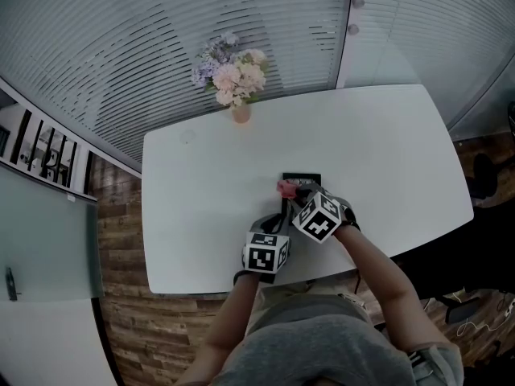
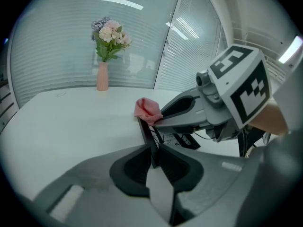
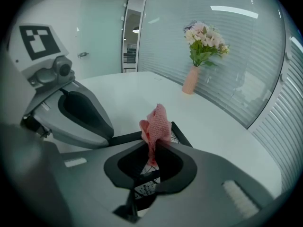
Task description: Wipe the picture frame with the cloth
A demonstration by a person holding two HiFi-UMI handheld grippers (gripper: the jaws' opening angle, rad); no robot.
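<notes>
So the picture frame (image 1: 302, 178) is found toward the near side of the white desk (image 1: 201, 199). It's well apart from the pink vase (image 1: 241, 113) of flowers (image 1: 231, 71), which is parked at the far edge.

The left gripper (image 2: 155, 151) is clamped onto the frame's thin black side. In the left gripper view the jaws are seen pinched in with that side sandwiched between them. The frame is seen edge-on there, running up and away from the tips. A black strut can be made out behind it, just beside the frame, though how steeply the frame leans can't really be told.

The pink cloth (image 3: 156, 123) is held by the right gripper (image 3: 154, 151). The jaws are squeezed shut on a bunched bit of it, and the rest is left sticking up past the tips. The cloth is seen touching the frame's upper edge in the left gripper view. In the right gripper view a black-and-white patterned picture is spotted inside the frame, right under the jaws.

From the head view the two grippers are seen close together over the frame, left one nearer the desk's front edge. Slatted blinds (image 1: 161, 39) are seen behind the desk, and a wooden floor (image 1: 121, 312) below it.
</notes>
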